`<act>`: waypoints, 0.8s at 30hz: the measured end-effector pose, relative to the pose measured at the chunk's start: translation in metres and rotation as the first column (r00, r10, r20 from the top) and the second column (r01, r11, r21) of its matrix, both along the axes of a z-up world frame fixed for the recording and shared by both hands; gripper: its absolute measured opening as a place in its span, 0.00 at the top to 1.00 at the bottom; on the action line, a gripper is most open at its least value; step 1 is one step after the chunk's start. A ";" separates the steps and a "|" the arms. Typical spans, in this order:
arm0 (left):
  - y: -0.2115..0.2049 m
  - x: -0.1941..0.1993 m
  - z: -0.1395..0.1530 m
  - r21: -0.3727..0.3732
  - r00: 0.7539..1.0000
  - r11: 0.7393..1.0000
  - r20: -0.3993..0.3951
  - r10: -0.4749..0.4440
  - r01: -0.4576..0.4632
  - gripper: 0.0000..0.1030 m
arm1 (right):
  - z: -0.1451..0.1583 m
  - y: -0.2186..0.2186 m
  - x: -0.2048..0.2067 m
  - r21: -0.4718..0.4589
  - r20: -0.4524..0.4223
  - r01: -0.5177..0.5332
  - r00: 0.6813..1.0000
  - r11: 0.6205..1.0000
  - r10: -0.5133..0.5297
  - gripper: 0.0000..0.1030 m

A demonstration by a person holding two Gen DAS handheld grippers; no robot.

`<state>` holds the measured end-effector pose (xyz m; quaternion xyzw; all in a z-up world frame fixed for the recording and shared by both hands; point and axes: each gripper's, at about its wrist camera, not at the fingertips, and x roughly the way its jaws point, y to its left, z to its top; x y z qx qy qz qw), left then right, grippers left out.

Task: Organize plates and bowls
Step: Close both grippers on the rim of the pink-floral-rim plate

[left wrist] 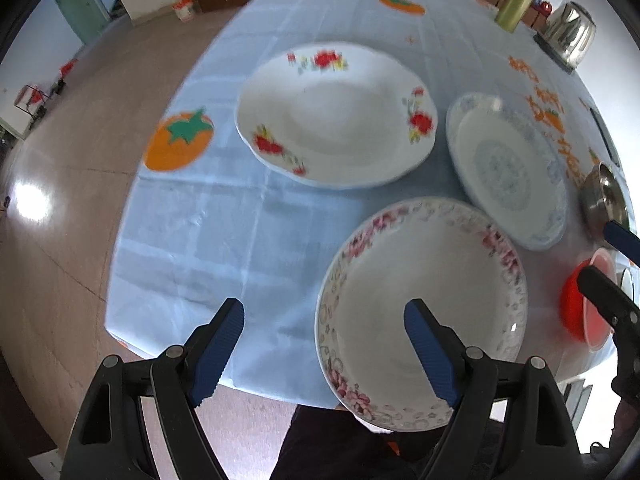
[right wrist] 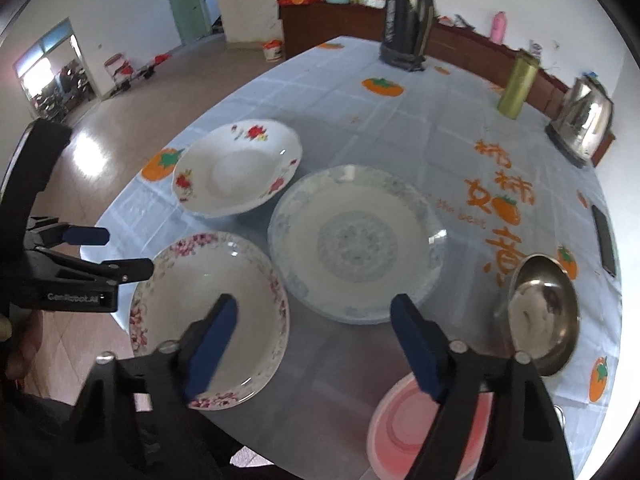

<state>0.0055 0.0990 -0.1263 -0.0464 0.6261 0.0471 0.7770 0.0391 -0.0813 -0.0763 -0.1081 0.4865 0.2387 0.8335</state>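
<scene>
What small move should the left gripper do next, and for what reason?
Probably lower the left hand-held gripper onto the near rim of the pink-flowered plate: its fingers stand open astride that rim and hold nothing.

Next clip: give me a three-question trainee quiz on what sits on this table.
1. How many plates are on the table?
2. True or false: the plates are stacked.
3. Which dish lies nearest the pink bowl? A) steel bowl B) red-flower plate C) kettle

Key: 1. Three: red-flower plate, blue plate, pink-flower plate. 2. False; they lie side by side. 3. A.
</scene>
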 end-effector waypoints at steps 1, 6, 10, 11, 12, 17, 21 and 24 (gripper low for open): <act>0.001 -0.001 -0.004 -0.008 1.000 1.000 -0.011 0.000 0.000 0.18 | -0.004 0.003 0.000 -0.006 -0.009 -0.011 1.000 1.000 0.011 0.35; 0.001 -0.003 -0.012 -0.036 1.000 0.999 -0.025 -0.013 0.012 0.23 | -0.020 0.014 0.001 -0.027 -0.054 -0.059 0.997 0.998 0.057 0.44; 0.004 -0.003 -0.018 -0.044 0.999 0.999 -0.045 -0.012 0.010 0.32 | -0.031 0.023 0.002 -0.044 -0.077 -0.084 0.994 0.996 0.080 0.44; 0.004 -0.004 -0.020 -0.048 0.999 0.999 -0.052 -0.013 0.010 0.38 | -0.034 0.025 0.002 -0.049 -0.084 -0.091 0.993 0.995 0.086 0.44; 0.005 -0.004 -0.022 -0.049 0.998 0.999 -0.060 -0.013 0.010 0.46 | -0.036 0.026 0.003 -0.054 -0.091 -0.095 0.992 0.994 0.090 0.47; 0.009 -0.009 -0.030 -0.090 0.995 0.996 -0.095 -0.009 0.000 0.67 | -0.052 0.033 0.002 -0.084 -0.155 -0.134 0.981 0.987 0.120 0.65; 0.006 -0.011 -0.030 -0.101 0.996 0.995 -0.088 -0.019 0.010 0.68 | -0.060 0.032 0.003 -0.094 -0.184 -0.139 0.976 0.986 0.119 0.69; 0.005 -0.012 -0.031 -0.104 0.995 0.995 -0.093 -0.022 0.012 0.70 | -0.062 0.031 0.003 -0.090 -0.194 -0.141 0.973 0.986 0.122 0.71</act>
